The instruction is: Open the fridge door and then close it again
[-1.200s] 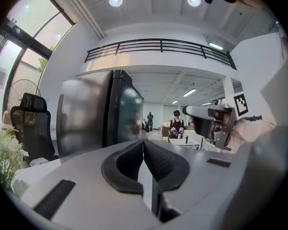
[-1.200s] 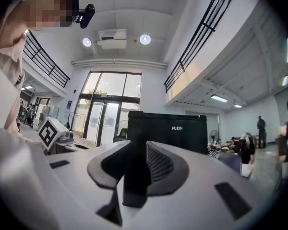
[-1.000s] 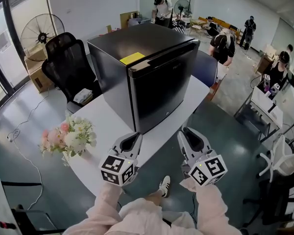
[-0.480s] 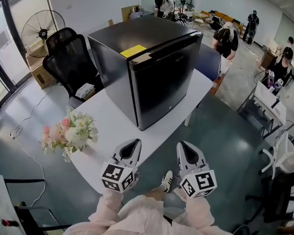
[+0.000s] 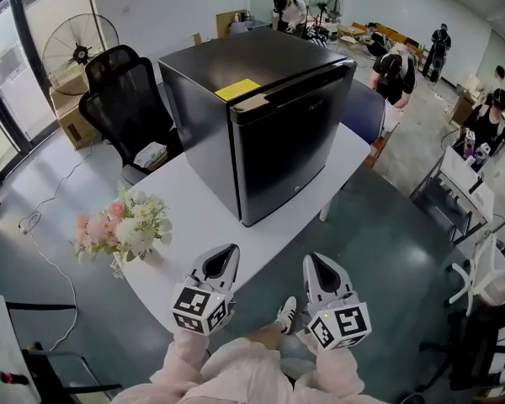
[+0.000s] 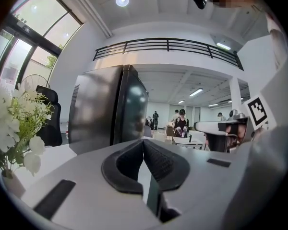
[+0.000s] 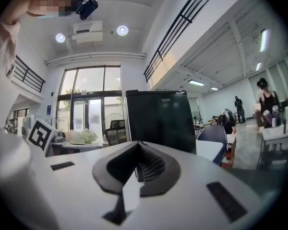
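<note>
The black mini fridge [image 5: 278, 133] stands on the white table [image 5: 194, 217] with its door [image 5: 299, 146] closed and a yellow note [image 5: 237, 89] on top. My left gripper [image 5: 227, 249] hovers over the table's near edge, short of the fridge, jaws together and empty. In the left gripper view the left gripper [image 6: 143, 142] points at the fridge [image 6: 98, 109] from its left corner. My right gripper [image 5: 313, 257] hangs beside the left one, off the table's edge, also shut on nothing. The right gripper [image 7: 137, 143] faces the fridge door [image 7: 158, 119] straight on.
A vase of white and pink flowers [image 5: 122, 230] stands on the table's left end. A black office chair [image 5: 126, 108] and a floor fan [image 5: 80, 45] are behind the fridge at left. Several people work at desks at the back right.
Both grippers have sunk and drawn back from the fridge toward the person. The fridge door stays closed throughout.
</note>
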